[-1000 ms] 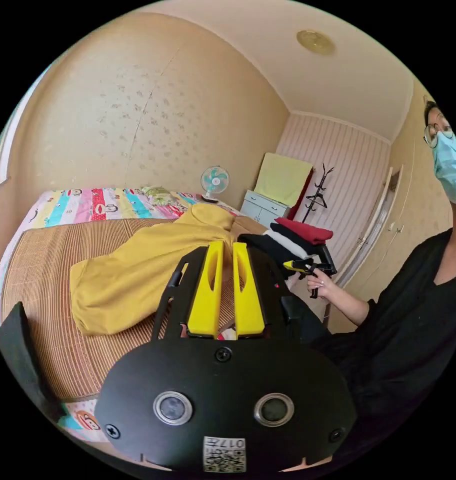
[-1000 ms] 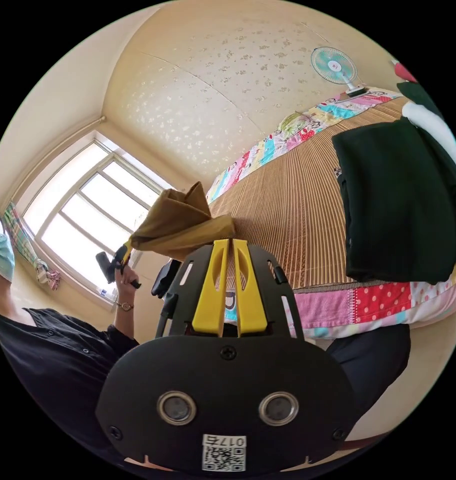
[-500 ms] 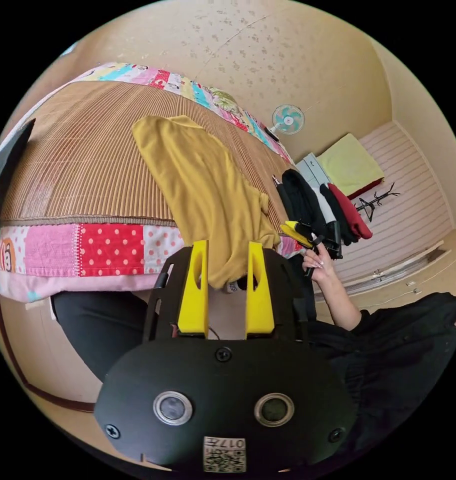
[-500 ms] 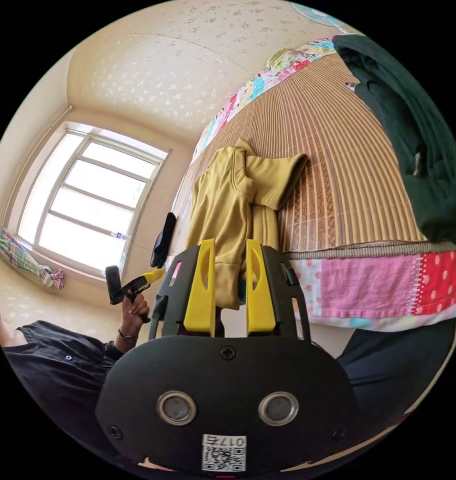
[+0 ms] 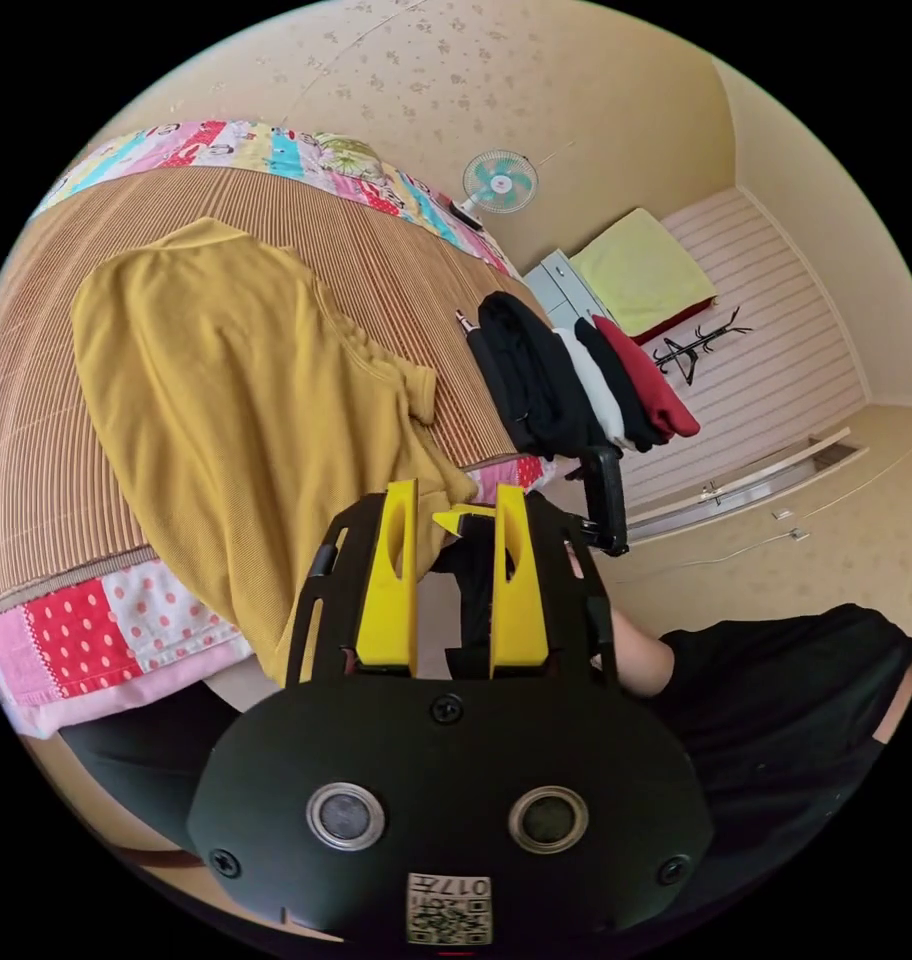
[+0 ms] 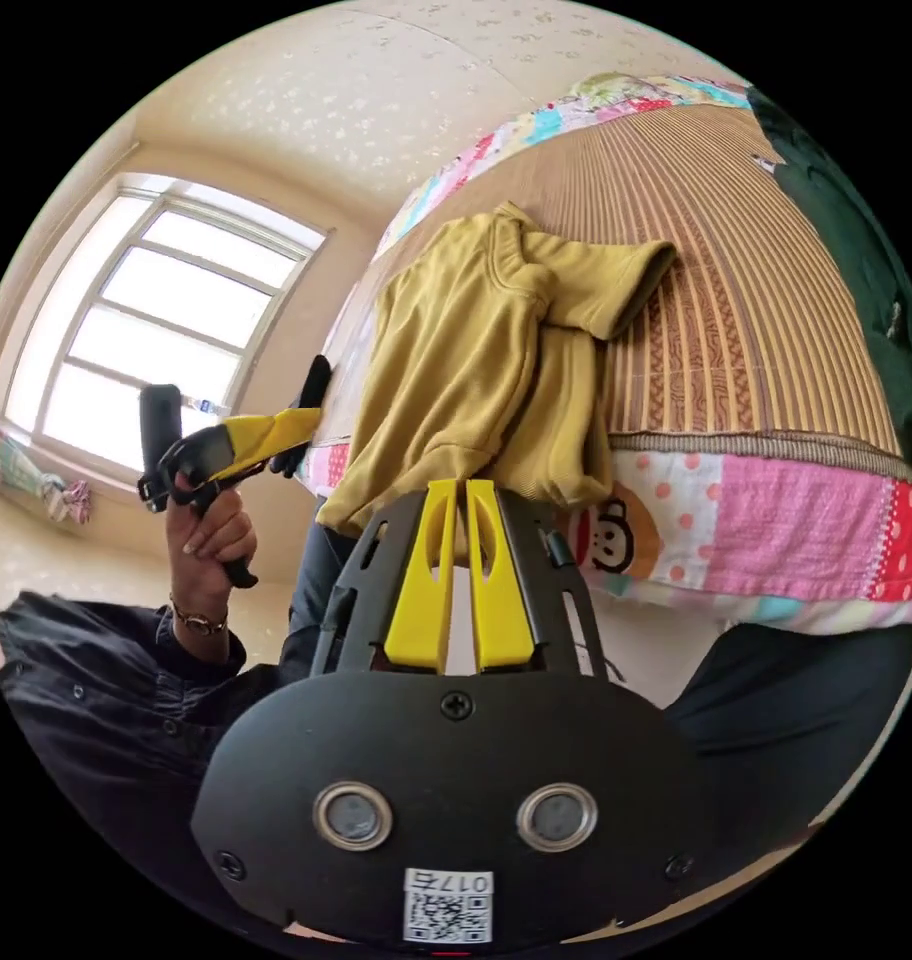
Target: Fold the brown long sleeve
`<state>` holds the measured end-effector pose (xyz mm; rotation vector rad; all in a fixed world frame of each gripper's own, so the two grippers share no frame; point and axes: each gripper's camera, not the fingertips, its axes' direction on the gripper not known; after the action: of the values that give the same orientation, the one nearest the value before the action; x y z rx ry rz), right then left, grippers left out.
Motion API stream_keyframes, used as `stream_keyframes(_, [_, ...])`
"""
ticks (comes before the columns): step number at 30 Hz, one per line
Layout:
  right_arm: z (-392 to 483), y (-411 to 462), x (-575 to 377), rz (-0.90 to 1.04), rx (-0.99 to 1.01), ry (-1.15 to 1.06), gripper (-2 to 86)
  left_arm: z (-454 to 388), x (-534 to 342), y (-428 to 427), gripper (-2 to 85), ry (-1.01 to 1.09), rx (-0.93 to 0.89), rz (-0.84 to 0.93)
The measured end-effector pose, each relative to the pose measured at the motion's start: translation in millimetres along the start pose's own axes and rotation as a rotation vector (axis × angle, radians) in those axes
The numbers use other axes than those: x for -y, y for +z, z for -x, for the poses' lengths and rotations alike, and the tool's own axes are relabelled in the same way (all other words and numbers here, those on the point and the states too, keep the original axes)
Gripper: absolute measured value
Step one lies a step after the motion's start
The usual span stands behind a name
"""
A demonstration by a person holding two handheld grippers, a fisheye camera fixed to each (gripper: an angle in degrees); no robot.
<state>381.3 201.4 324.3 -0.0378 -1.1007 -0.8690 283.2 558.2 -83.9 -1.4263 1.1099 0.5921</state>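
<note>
The brown long sleeve [image 5: 236, 400], mustard-brown, lies spread on the bed's bamboo mat [image 5: 376, 250], and its hem hangs over the near edge. One sleeve is folded across the chest [image 6: 586, 275]. My left gripper [image 5: 456, 492] stands open just off the hem's corner, nothing between its jaws. My right gripper [image 6: 461, 487] is shut on the hanging hem of the garment [image 6: 476, 370]. Its yellow tip [image 5: 461, 522] shows between the left jaws. In the right gripper view a hand holds the left gripper [image 6: 286, 428] beside the garment's edge.
A stack of folded black, white and red clothes [image 5: 576, 385] sits on the mat to the right of the garment, dark fabric [image 6: 876, 300] at the rim. A patchwork sheet [image 6: 776, 540] covers the bed's side. The person's legs stand against it. A fan [image 5: 499, 182] is beyond.
A second ago both grippers held the garment up; it then dropped onto the mat with both open. Since then the right jaws have shut at the hem, while the left stays open.
</note>
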Motion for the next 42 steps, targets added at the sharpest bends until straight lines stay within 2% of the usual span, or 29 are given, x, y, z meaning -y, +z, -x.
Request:
stream_keyframes(4, [28,-24,-22,-0.129,0.219,-0.243,2.3,5,12,-12,13.8,-0.014,-0.034,0.057])
stream_keyframes(11, [68,-21,-30,-0.083,0.274,-0.484,1.6,33,9,-56,11.3,-0.073,-0.023,0.151])
stream_keyframes(14, [79,-26,-40,-0.062,0.291,-0.579,1.3,63,-3,-87,9.3,-0.116,-0.168,0.179])
stream_keyframes(17, [83,-44,-54,-0.114,0.42,-0.616,1.3,87,-20,-131,5.8,-0.059,-0.438,0.119])
stream_keyframes(19, [87,-71,-65,-0.209,0.608,-0.648,1.2,106,-36,-173,4.9,0.033,-0.8,-0.003])
stream_keyframes(22, [99,-112,-82,-0.291,0.683,-0.769,0.7,107,-55,-241,4.8,0.268,-1.044,-0.206])
stream_keyframes(27, [106,-172,-109,-0.397,0.522,-0.863,0.7,97,-72,-347,4.6,0.615,-1.229,-0.425])
stream_keyframes(31, [102,-202,-117,-0.46,0.42,-0.842,1.7,84,-72,-410,4.3,0.897,-1.432,-0.508])
stream_keyframes(34, [114,-200,-122,-0.422,0.324,-0.859,4.9,63,-72,-432,4.3,1.085,-1.616,-0.541])
stream_keyframes(38, [132,-172,-129,-0.335,0.273,-0.838,10.4,35,-75,-440,4.2,1.162,-1.741,-0.6])
stream_keyframes(42, [158,-133,-153,-0.197,0.374,-0.924,12.9,14,-77,-445,4.3,1.142,-1.811,-0.649])
